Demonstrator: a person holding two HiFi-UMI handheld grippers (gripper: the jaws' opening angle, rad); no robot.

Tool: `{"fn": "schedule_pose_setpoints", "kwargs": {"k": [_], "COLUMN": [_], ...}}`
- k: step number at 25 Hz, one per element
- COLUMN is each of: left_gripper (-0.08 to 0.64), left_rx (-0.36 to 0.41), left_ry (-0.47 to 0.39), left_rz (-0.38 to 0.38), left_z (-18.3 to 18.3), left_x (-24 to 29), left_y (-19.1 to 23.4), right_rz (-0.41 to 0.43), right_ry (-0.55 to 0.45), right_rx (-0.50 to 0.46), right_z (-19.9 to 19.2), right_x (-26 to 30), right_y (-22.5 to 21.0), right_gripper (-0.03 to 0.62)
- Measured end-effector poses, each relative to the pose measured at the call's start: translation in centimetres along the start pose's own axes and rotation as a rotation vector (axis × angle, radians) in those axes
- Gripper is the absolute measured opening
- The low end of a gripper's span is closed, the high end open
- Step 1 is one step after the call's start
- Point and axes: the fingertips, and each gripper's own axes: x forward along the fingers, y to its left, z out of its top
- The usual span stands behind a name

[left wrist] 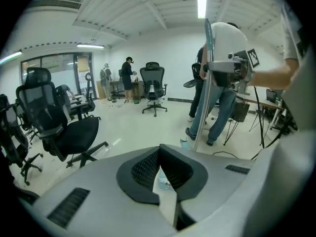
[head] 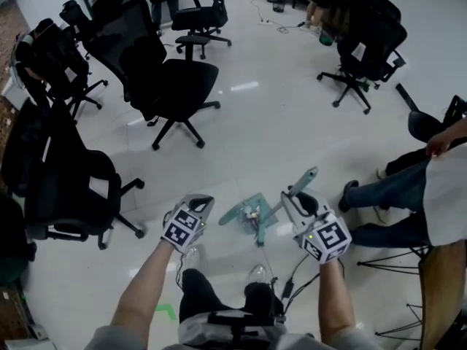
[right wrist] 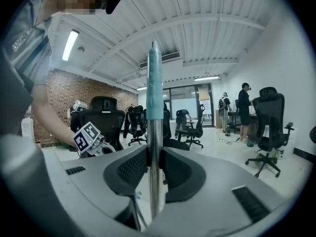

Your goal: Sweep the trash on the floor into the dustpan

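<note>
Right gripper (right wrist: pixel 150 163): fingers clamped on the dustpan handle (right wrist: pixel 151 132) just below its teal grip, likely to steady the dustpan (head: pixel 246 214) on the floor, ahead of and below the fingertips. Left gripper (left wrist: pixel 159 168): fingers pressed together, nothing held. Small trash (head: pixel 252 213) seems to be lying on the pan.

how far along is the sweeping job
Done: some small bits seem to lie in the teal dustpan already. In hand: the right gripper is shut on its pole handle; the left gripper is shut and empty. Left: I can't make out more trash on the floor.
</note>
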Motion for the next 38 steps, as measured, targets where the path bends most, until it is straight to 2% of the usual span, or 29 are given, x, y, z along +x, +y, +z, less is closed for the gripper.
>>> {"fn": "schedule_pose_setpoints", "kwargs": {"k": [4, 7, 10, 14, 18, 21, 23, 24, 29, 34, 38], "left_gripper": [0.003, 0.003, 0.003, 0.005, 0.005, 0.009, 0.081, 0.092, 0.108, 0.156, 0.185], "left_rx": [0.02, 0.084, 0.136, 0.139, 0.186, 0.22, 0.242, 0.253, 0.294, 0.367, 0.398], "left_ry": [0.019, 0.041, 0.052, -0.014, -0.06, -0.075, -0.074, -0.074, -0.094, -0.09, -0.105], "left_rz": [-0.088, -0.202, -0.279, -0.385, -0.483, -0.616, -0.687, -0.713, -0.802, -0.894, -0.933], "left_z": [-3.3, -5.7, -7.6, -8.3, -9.1, -9.3, -9.3, -9.3, -7.8, -6.7, -6.4], "left_x": [2.6, 4.2, 6.1, 9.0, 10.9, 11.3, 11.4, 11.5, 11.8, 11.9, 12.6], "left_y": [1.5, 0.3, -1.1, -3.5, -4.8, -5.8, -6.2, -6.3, -5.6, -6.5, -7.2], "right_rz": [-0.03, -0.032, -0.033, -0.025, -0.002, 0.019, 0.055, 0.073, 0.114, 0.125, 0.119], "right_ry": [0.011, 0.057, 0.064, 0.054, 0.029, 0.013, 0.03, 0.042, -0.009, 0.001, -0.007], "right_rx": [0.009, 0.003, 0.003, -0.007, -0.027, -0.032, -0.033, -0.032, -0.033, -0.037, -0.02], "right_z": [-1.7, -3.8, -5.5, -7.7, -9.3, -9.2, -9.0, -9.0, -8.1, -8.2, -8.5], "right_x": [2.6, 4.1, 6.0, 7.9, 9.5, 10.5, 11.1, 11.3, 12.0, 12.0, 11.9], "right_y": [-0.9, -0.2, 0.0, 0.2, 1.1, 1.8, 2.9, 3.4, 4.3, 4.9, 5.4], "right_gripper": [0.094, 0.094, 0.094, 0.094, 0.094, 0.094, 0.092, 0.094, 0.092, 0.092, 0.092]}}
